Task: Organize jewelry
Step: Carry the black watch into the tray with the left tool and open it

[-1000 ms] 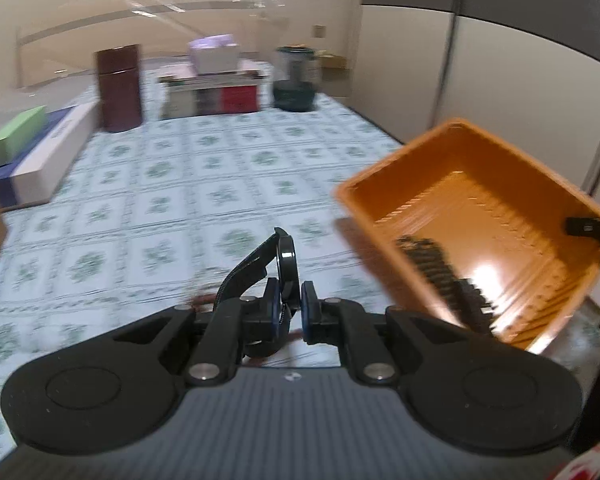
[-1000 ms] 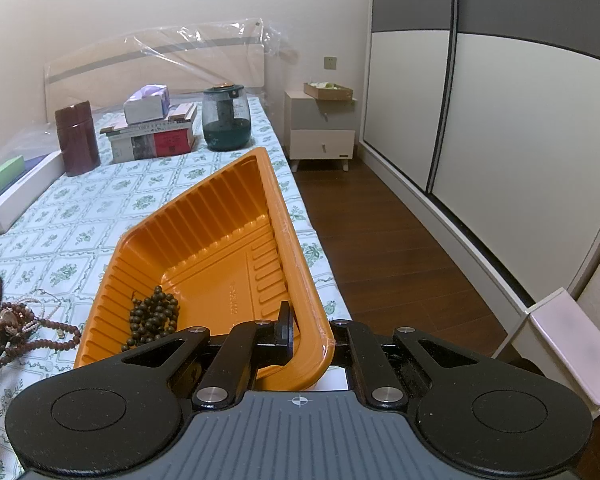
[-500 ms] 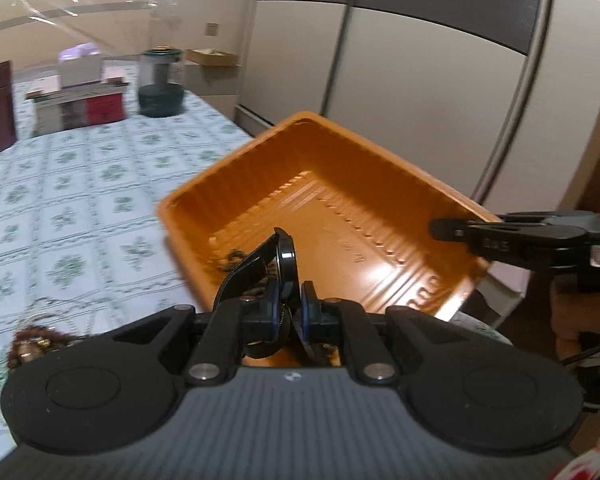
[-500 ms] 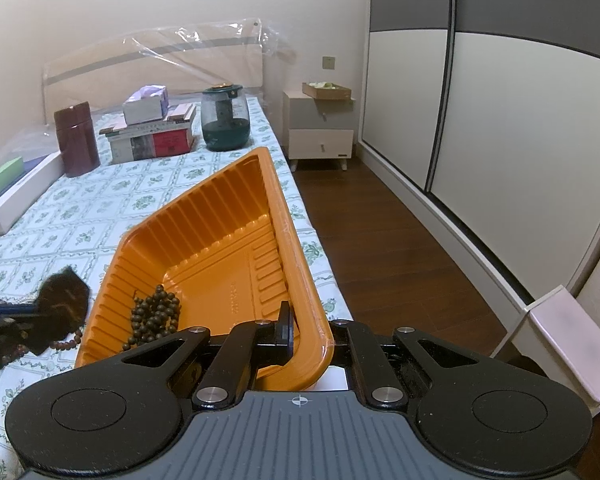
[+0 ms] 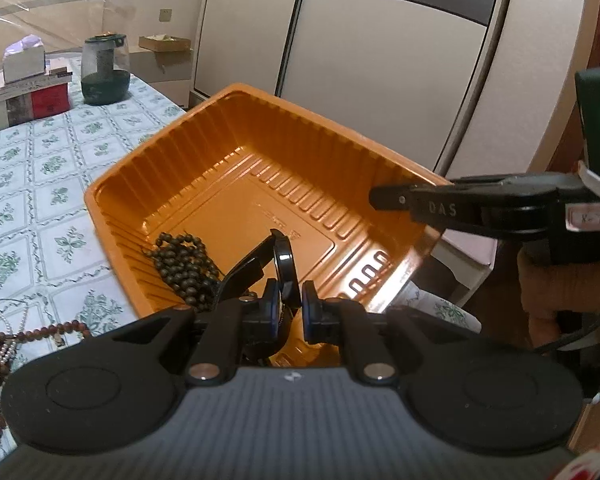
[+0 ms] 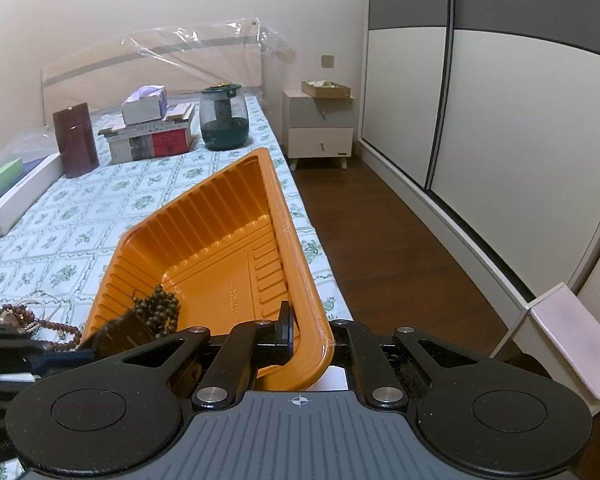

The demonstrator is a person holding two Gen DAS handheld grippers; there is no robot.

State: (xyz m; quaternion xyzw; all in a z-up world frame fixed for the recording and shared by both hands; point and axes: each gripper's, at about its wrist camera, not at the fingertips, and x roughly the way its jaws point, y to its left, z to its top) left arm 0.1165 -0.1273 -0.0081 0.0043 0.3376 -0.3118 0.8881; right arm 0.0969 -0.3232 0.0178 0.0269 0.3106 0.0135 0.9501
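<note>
An orange ribbed tray lies at the bed's right edge, tilted; it also shows in the right wrist view. A dark bead bracelet lies in its near corner, also seen in the right wrist view. My left gripper is shut on a black watch and holds it over the tray's near part. My right gripper is shut on the tray's corner rim; it also shows in the left wrist view. Brown bead strings and pearls lie on the bed left of the tray, also in the right wrist view.
The bed has a green-patterned cover. At its far end stand a dark red canister, stacked books with a tissue box and a dark glass jar. Boxes lie at left. Wardrobe doors and wooden floor are at right.
My left gripper has swung right with the watch, from above the bed cover to above the tray. The right gripper and tray have stayed still.
</note>
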